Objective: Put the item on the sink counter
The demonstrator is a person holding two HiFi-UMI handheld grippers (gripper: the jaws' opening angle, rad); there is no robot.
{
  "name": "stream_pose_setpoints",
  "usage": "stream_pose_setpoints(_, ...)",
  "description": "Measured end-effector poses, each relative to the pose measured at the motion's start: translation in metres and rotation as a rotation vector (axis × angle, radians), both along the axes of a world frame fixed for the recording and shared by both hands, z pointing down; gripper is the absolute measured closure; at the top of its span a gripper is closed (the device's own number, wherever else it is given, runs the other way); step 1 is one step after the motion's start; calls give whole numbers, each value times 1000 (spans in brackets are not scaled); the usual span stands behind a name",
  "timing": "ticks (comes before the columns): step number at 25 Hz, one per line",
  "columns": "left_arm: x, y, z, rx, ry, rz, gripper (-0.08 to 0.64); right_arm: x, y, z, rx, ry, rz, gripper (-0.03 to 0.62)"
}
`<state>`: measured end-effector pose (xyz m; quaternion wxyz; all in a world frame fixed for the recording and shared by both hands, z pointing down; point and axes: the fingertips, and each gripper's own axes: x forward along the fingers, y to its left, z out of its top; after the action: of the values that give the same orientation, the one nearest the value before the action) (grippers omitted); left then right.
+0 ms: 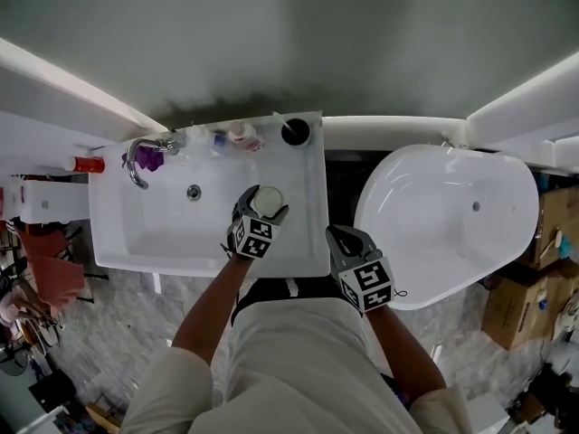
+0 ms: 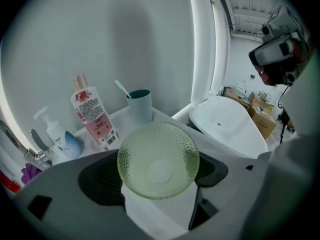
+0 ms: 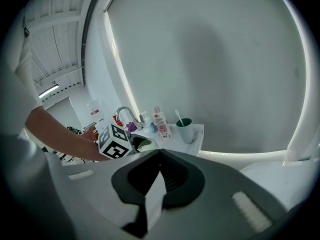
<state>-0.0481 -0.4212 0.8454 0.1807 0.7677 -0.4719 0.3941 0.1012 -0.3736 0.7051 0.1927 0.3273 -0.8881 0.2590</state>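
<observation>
The left gripper has its jaws closed on the rim of a green glass bowl, held over the flat counter just right of the sink basin. Whether the bowl touches the counter, I cannot tell. A cup and a bottle stand along the sink's back edge. The right gripper, jaws together and empty, hangs off the sink's front right corner.

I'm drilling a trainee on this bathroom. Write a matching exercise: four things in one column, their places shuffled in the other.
Things:
1 bowl
2 cup
3 faucet
4 tub

Places:
a back left corner of the sink
b in the left claw
c right of the sink
d back right corner of the sink

Pairs: 1-b, 2-d, 3-a, 4-c
</observation>
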Motion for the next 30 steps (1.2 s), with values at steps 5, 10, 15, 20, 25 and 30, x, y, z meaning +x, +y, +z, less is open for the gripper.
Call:
stream_pose_setpoints(5,3,-9,22,-20,-2,-22,164,8,-3,11,-35,18,2,581)
stream_pose_setpoints(10,0,-19,30,-15,12,-61,164,5,-8,18,-59,22,1,581)
stream_pose_setpoints(15,1,-22,31,-10,25,-73,163,-1,-10,23,-70,25,-14,583)
stream_pose_setpoints(20,-1,-18,32,-51,50,-94,160,-3,-16,20,-59,17,-18,581)
stream_pose_setpoints(25,-2,-11,21,-69,83,-82,143,-5,-21,12,-43,10,-31,581)
stream_pose_setpoints(30,-4,-1,2,-47,108,-72,140,-13,-17,5,-19,3,-54,582)
